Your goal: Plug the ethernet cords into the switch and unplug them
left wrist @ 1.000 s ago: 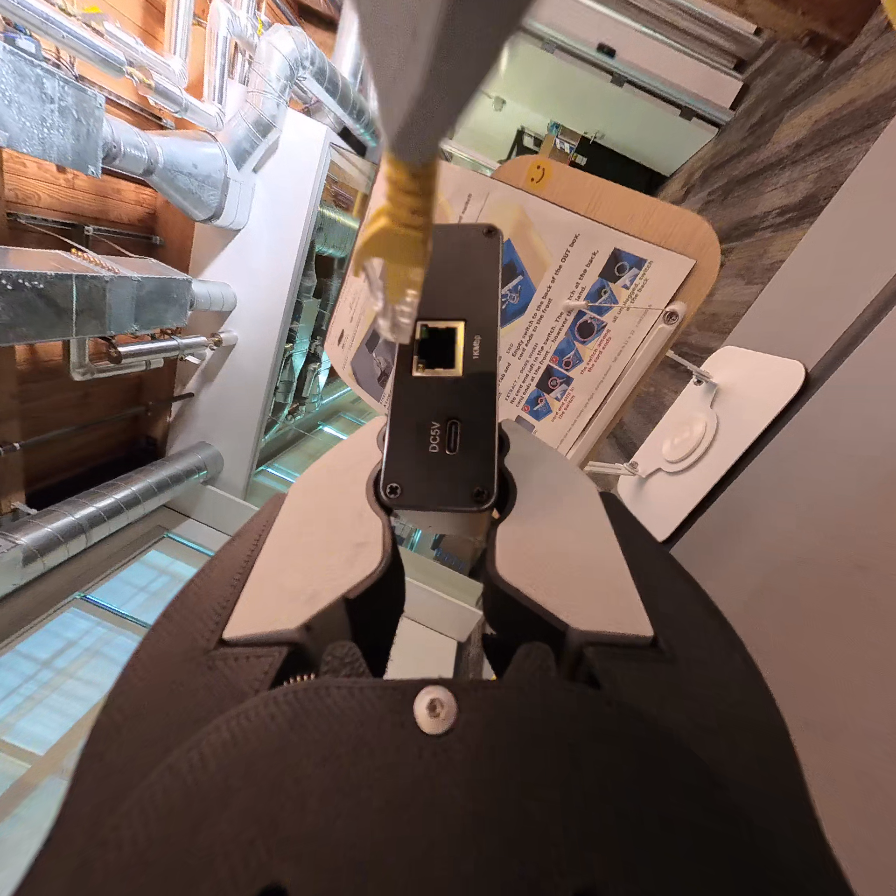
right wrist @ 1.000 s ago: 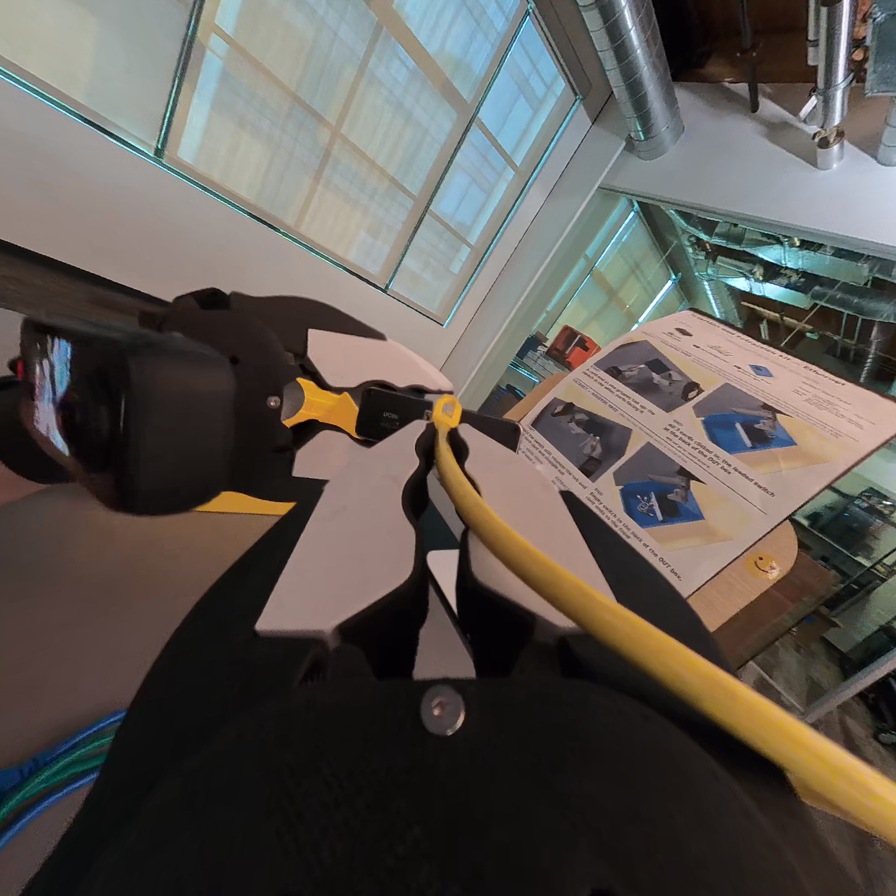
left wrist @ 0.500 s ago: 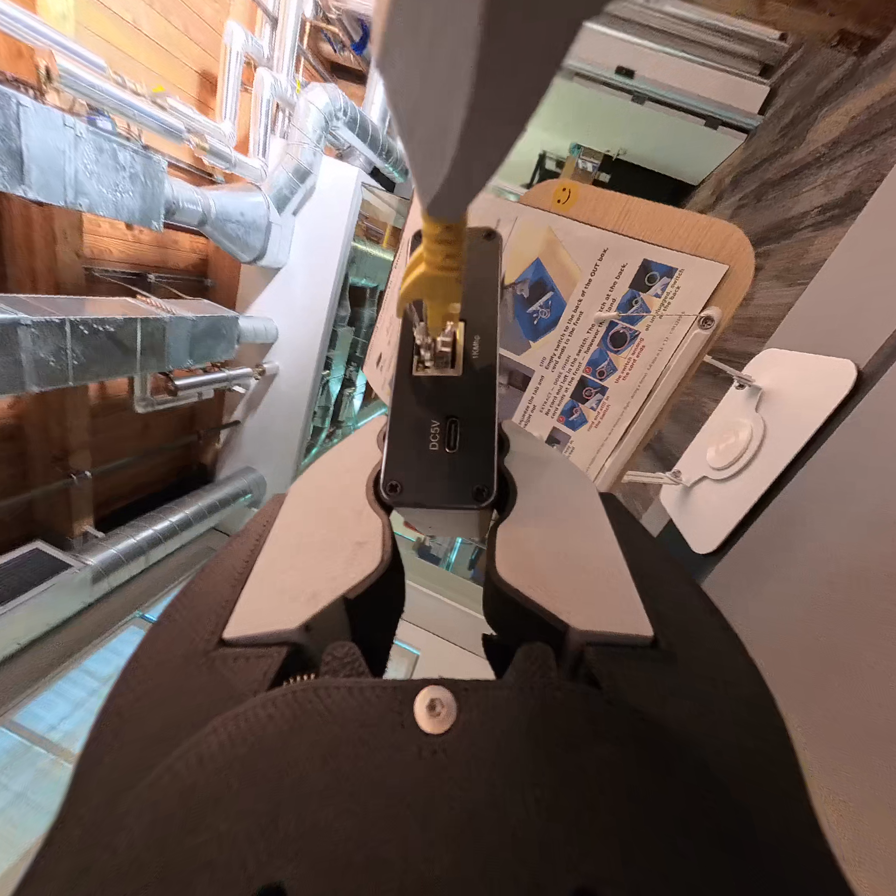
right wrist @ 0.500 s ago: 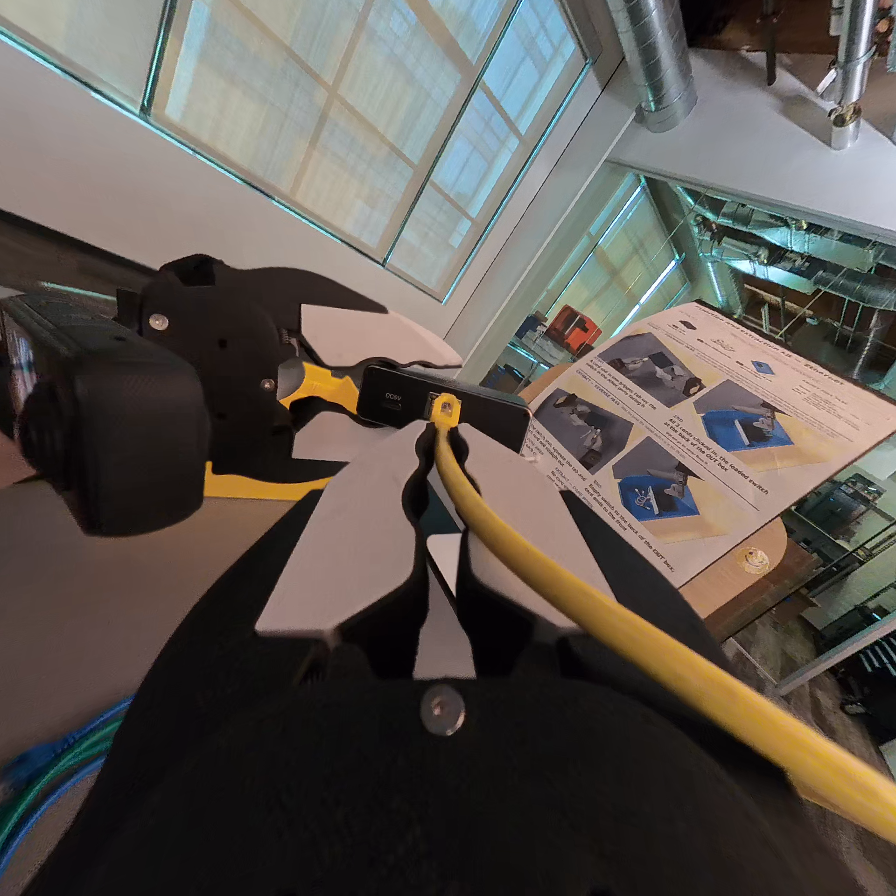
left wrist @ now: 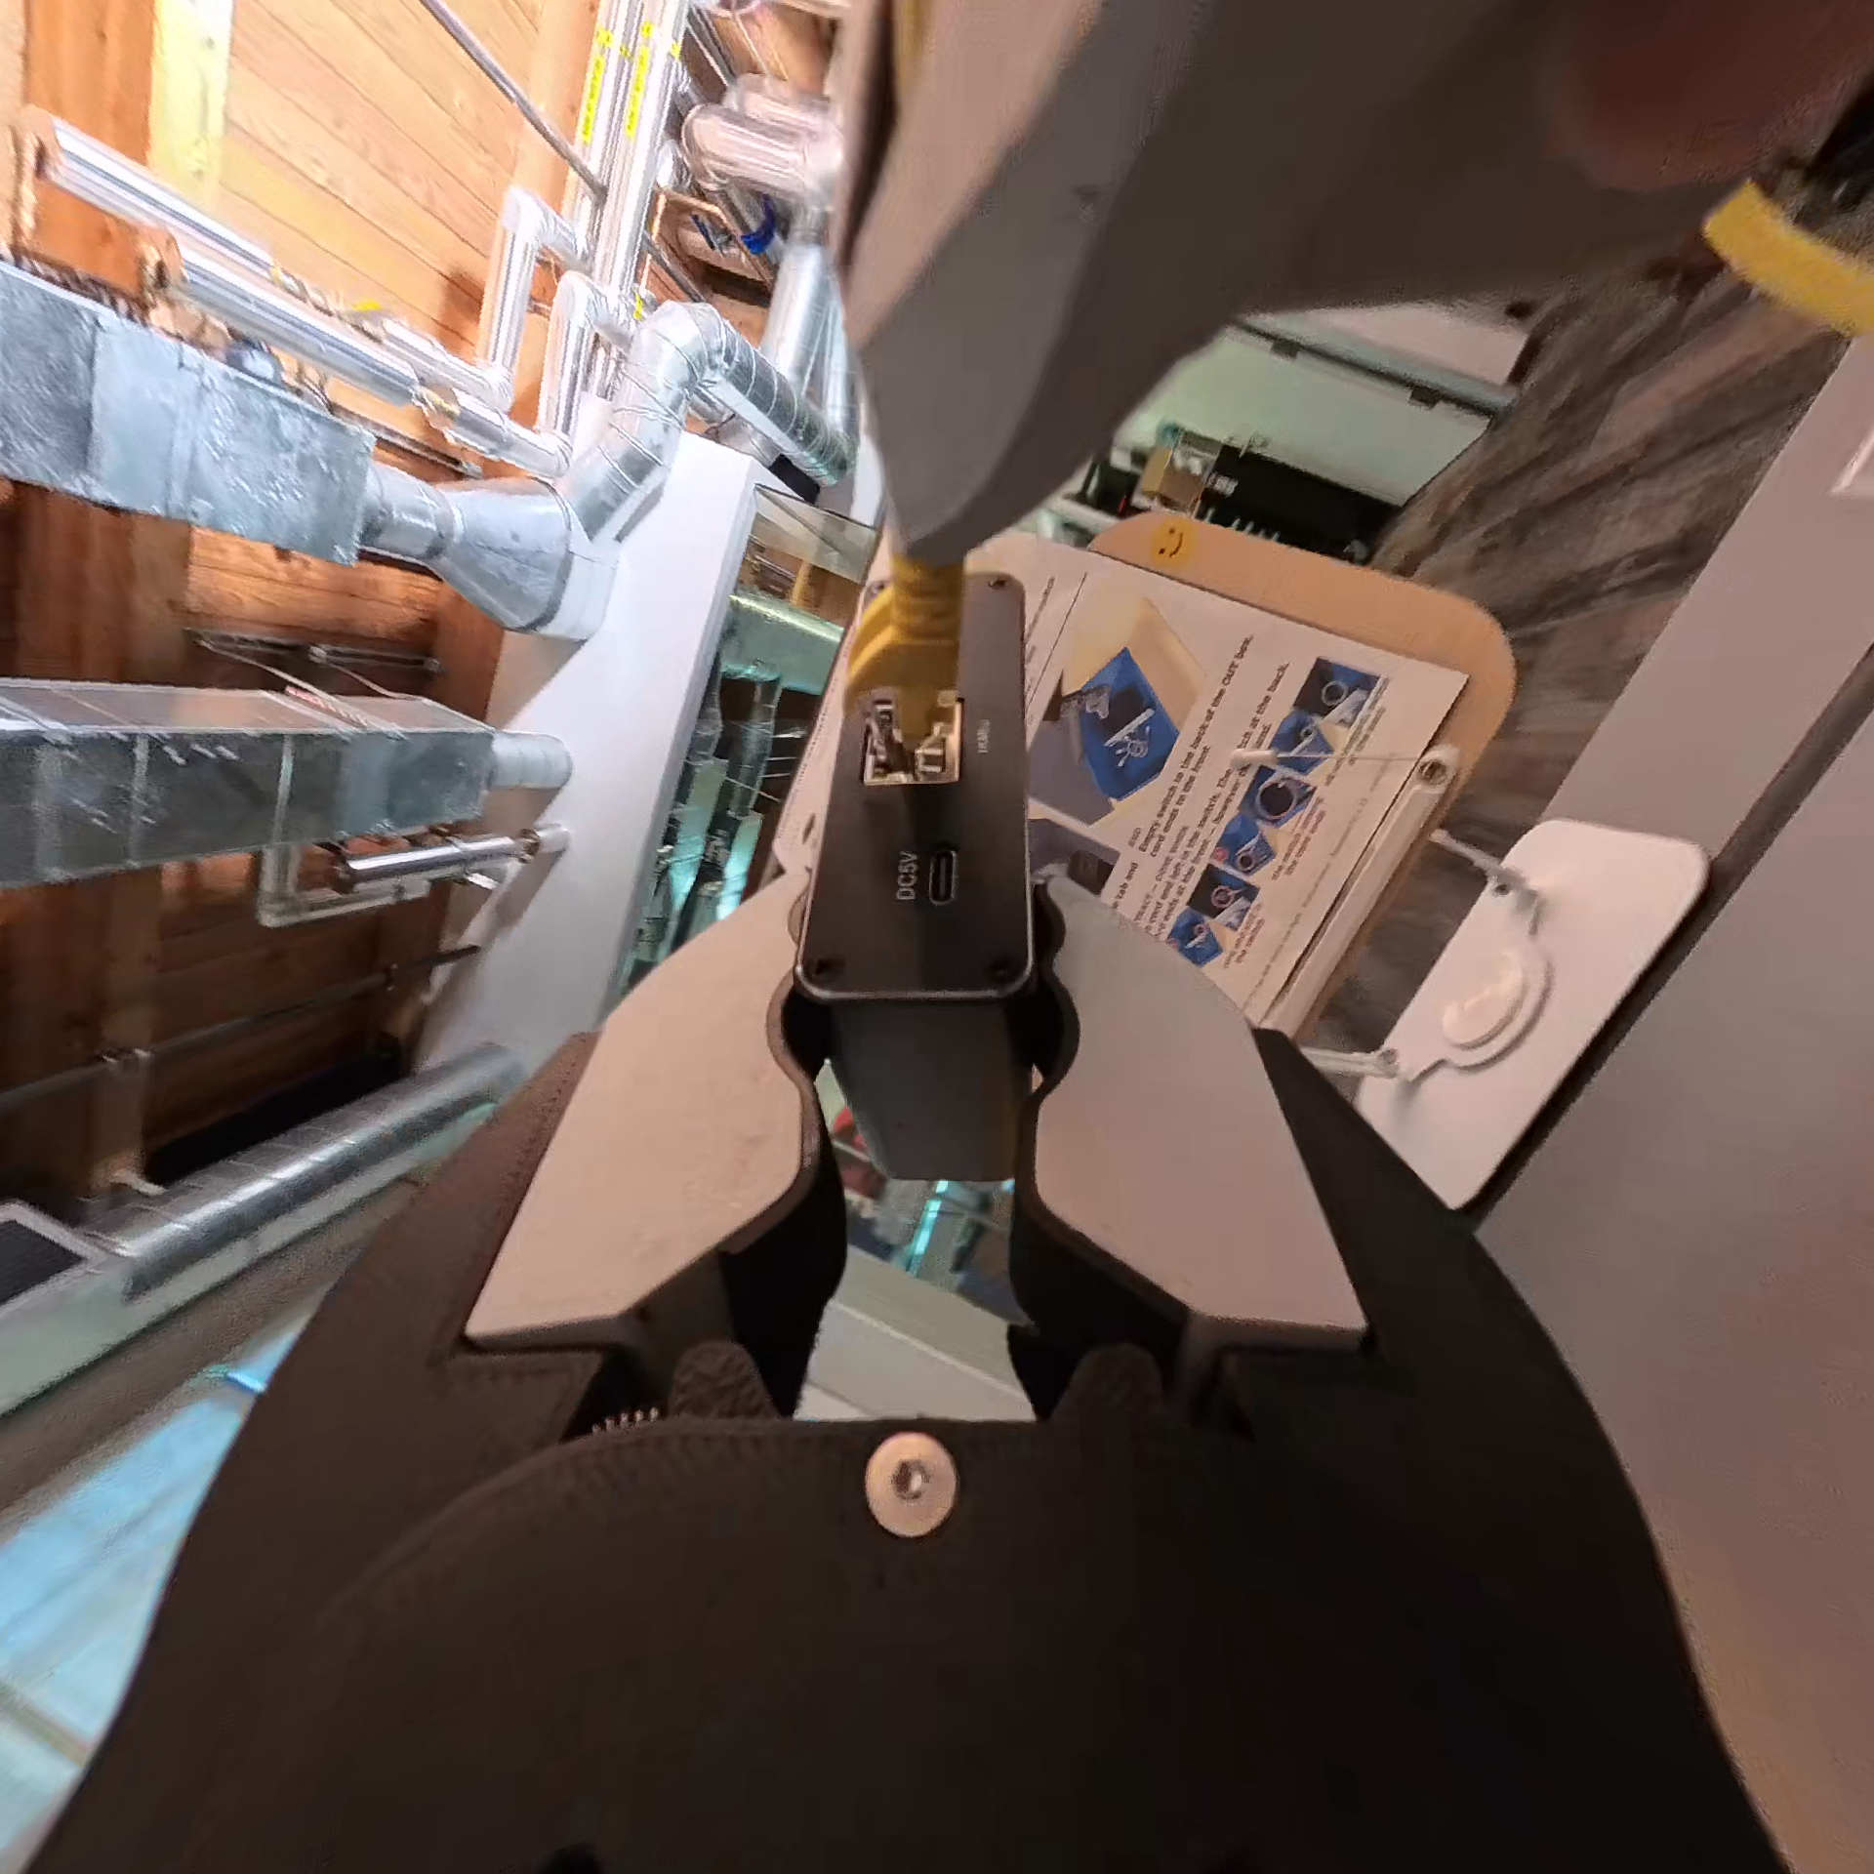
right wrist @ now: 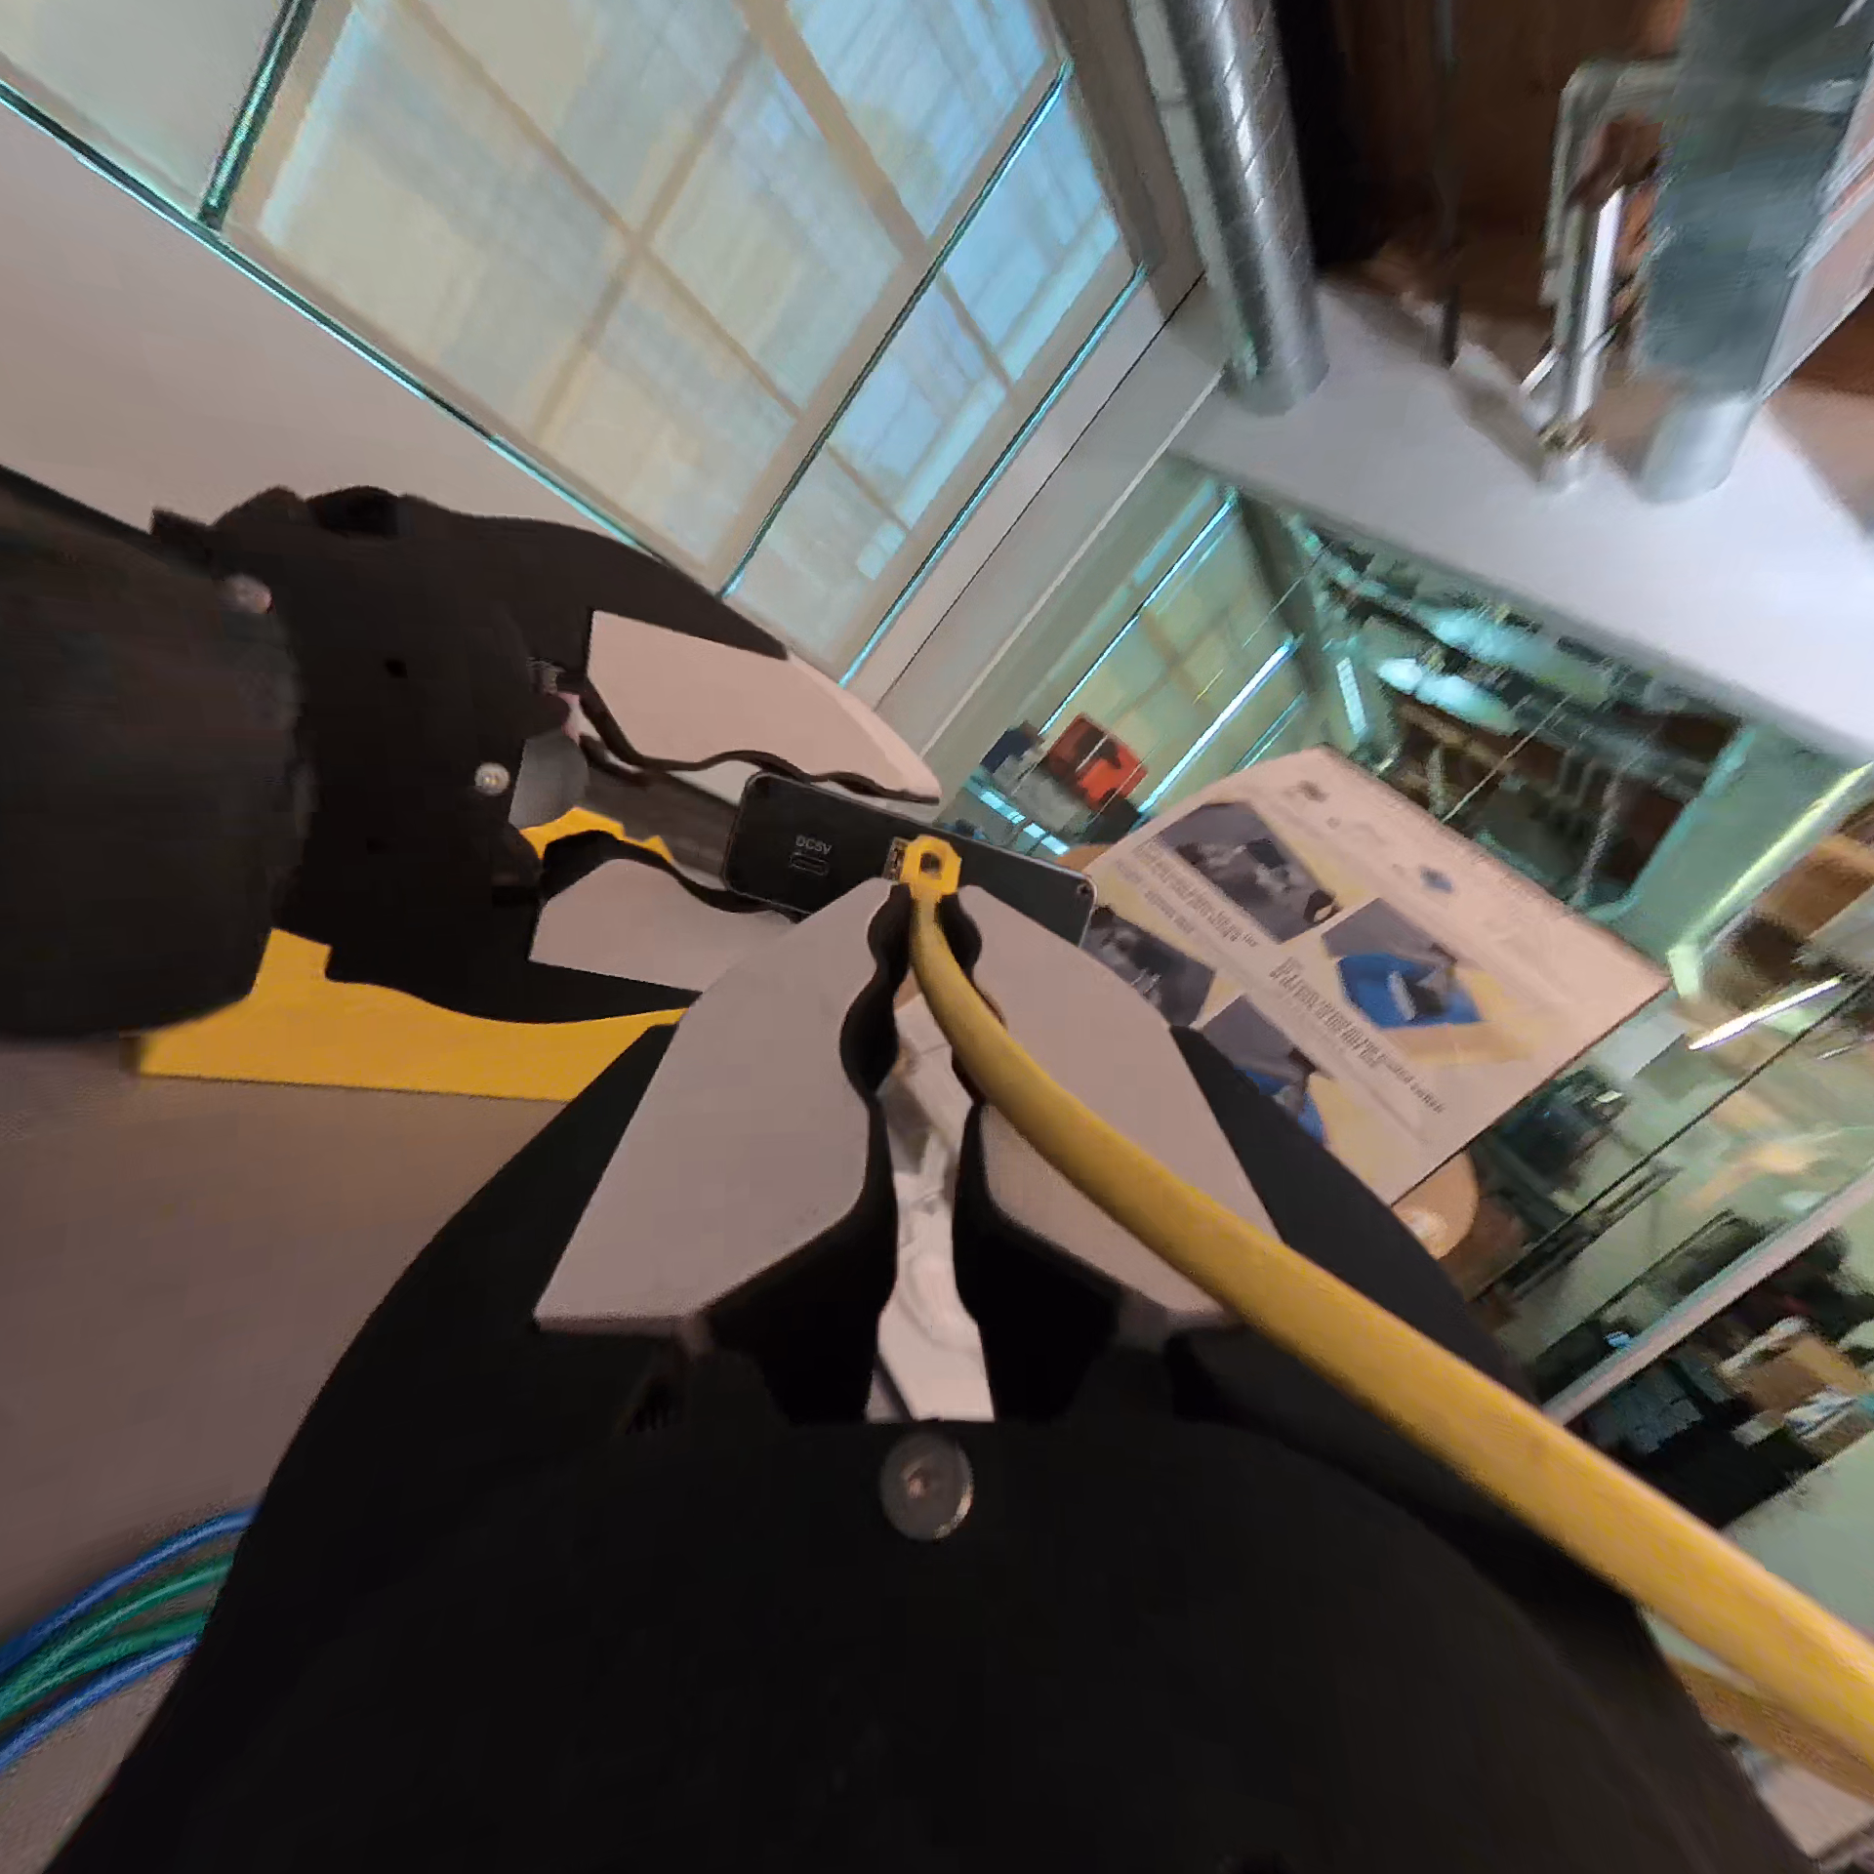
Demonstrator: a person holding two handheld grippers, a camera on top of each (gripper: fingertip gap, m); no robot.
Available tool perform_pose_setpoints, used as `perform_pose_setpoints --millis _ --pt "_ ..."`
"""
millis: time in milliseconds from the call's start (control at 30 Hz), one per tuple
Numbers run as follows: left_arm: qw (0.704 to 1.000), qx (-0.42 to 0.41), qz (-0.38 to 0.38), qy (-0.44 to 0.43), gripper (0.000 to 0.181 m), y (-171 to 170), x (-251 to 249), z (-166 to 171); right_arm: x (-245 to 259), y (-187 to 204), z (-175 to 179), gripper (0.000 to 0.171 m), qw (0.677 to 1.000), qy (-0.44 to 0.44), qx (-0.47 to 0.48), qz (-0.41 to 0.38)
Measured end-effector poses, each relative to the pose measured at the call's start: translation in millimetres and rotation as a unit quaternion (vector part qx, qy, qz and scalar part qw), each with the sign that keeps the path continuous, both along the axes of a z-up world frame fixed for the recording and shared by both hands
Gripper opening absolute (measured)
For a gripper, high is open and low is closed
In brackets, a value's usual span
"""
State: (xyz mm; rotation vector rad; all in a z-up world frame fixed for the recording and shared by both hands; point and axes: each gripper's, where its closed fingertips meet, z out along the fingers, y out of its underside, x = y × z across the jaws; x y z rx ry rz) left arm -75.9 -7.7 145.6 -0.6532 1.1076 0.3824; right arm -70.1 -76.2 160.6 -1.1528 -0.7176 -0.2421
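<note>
Switch, a slim black box with a network port and a small power socket on its end face, is clamped between the grey fingers of the left gripper, held up in the air. Yellow cord has its plug seated in that port; the right gripper is closed on the cord just behind the plug, and the cord trails back over its right finger toward the near right. In the left wrist view the right gripper's grey finger comes down from the top and crowds the plug, with open air on both sides of the switch. Grey counter lies below at the near left, with blue and green cords bunched at its near edge. Beyond the switch a printed instruction sheet leans on a wooden board. Large windows and silver ducts on wooden planking fill the room behind.
</note>
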Motion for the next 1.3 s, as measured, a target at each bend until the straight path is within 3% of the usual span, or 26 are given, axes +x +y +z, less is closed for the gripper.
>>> perform_pose_setpoints --millis 133,333,567,667,867,967,1100,1300 --pt "0.999 0.022 -0.004 -0.024 0.036 -10.3 -7.6 13.8 -11.5 -14.0 9.9 0.006 0.997 -0.039 0.071 -0.017" --pt "0.996 0.092 0.004 -0.017 0.036 -16.4 -10.9 18.0 -11.9 -18.9 8.9 0.005 0.999 -0.034 0.018 0.022" --pt "0.993 0.103 -0.014 -0.060 0.036 -36.6 -16.5 34.0 -22.8 -39.7 21.3 0.005 0.990 -0.078 0.120 0.017" --pt "0.992 0.109 -0.013 -0.060 0.036 -40.8 -20.4 37.4 -25.7 -43.1 22.3 0.006 0.989 -0.081 0.120 0.025" --pt "0.973 0.225 0.022 -0.044 0.036 -48.9 -25.5 41.4 -26.7 -47.5 18.6 0.006 0.990 -0.085 0.083 0.071" --pt "0.971 0.237 0.017 -0.030 0.036 -52.8 -25.5 40.3 -25.5 -45.2 21.6 0.006 0.991 -0.040 0.092 0.091" --pt "0.952 0.302 0.031 0.034 0.036 -55.7 -17.2 60.3 -17.3 -49.3 28.3 0.006 0.981 -0.008 0.172 0.093" --pt "0.908 0.404 0.013 0.112 0.036 -96.4 5.8 98.1 3.4 -81.0 55.8 0.007 0.952 0.096 0.259 0.133"
